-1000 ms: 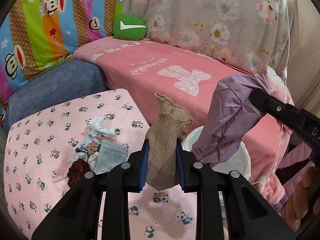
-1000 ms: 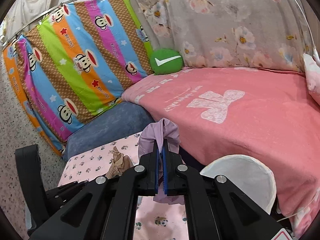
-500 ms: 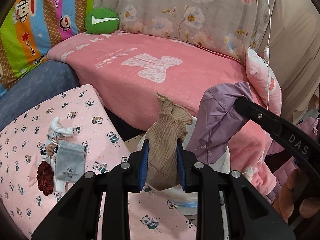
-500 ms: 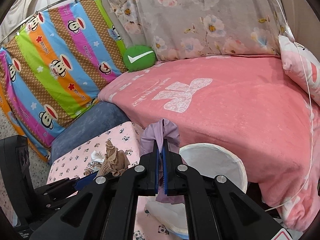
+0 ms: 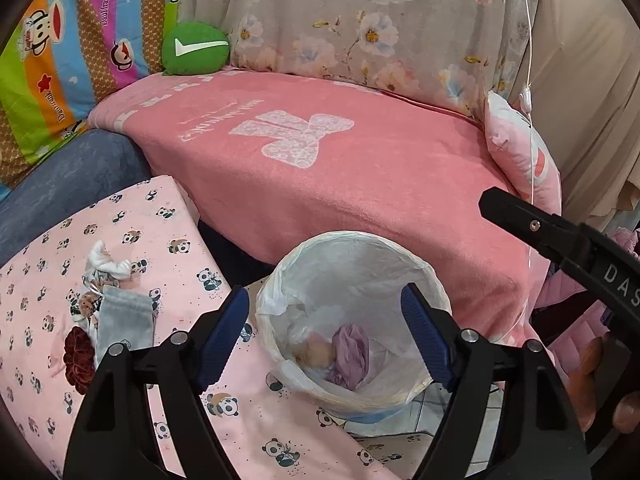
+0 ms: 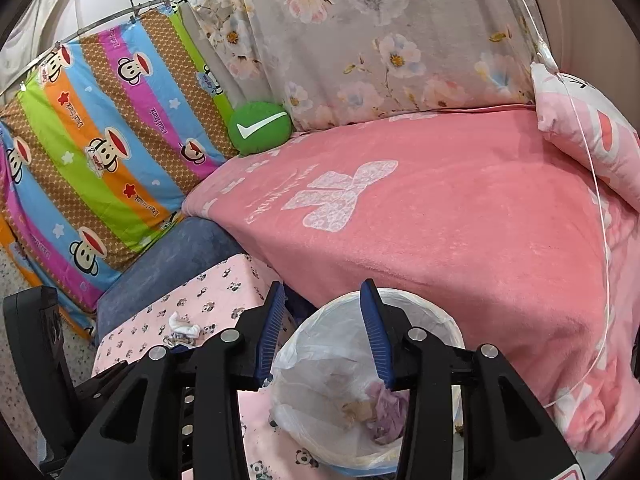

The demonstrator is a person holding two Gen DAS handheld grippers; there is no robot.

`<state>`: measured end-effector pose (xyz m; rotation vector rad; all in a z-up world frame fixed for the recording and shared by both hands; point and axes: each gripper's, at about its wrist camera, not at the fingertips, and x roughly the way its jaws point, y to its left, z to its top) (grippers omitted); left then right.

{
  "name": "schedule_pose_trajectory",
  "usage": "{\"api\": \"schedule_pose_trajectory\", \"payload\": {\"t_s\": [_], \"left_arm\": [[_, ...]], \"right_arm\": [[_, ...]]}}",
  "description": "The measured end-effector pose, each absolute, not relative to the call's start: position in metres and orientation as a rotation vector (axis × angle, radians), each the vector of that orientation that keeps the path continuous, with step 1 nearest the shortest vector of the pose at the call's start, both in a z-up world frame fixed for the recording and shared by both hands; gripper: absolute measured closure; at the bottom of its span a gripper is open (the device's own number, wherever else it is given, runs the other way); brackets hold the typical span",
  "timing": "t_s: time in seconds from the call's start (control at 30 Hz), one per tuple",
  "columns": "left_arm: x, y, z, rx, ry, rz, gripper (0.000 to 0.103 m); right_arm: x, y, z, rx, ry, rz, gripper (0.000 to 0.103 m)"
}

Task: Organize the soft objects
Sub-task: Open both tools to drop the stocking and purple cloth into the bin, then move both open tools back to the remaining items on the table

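A white lined bin (image 5: 424,272) (image 6: 452,320) stands between the panda-print cushion and the pink bed. Inside it lie a tan sock (image 5: 318,354) (image 6: 356,410) and a purple cloth (image 5: 352,350) (image 6: 386,408). My left gripper (image 5: 324,334) hangs open above the bin with nothing between its fingers. My right gripper (image 6: 324,332) is open too, over the bin's near-left rim; its black body (image 5: 560,236) shows at the right of the left wrist view. On the cushion remain a grey pouch (image 5: 124,320), a dark red scrunchie (image 5: 78,354) and a white sock (image 5: 106,262) (image 6: 184,326).
The panda-print cushion (image 5: 48,280) fills the lower left. A pink blanket (image 5: 340,168) covers the bed behind the bin, with a green round pillow (image 5: 196,48) and a pink pillow (image 5: 520,148) on it. A striped cartoon sheet (image 6: 100,152) hangs at left.
Both grippers have opened over the bin. The tan sock left my left gripper and the purple cloth left my right gripper; both now lie inside the bin.
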<state>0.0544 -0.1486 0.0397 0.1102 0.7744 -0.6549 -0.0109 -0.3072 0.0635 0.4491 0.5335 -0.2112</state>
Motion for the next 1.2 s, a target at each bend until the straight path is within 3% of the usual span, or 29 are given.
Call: {"api": "schedule_pose_trajectory", "payload": {"t_s": [1.2], "left_arm": [[0.088,-0.006,0.009,-0.074,0.835,-0.361,0.028]], "right_arm": [[0.034,-0.173,0.034,0.336,0.671,-0.012,0.05]]}}
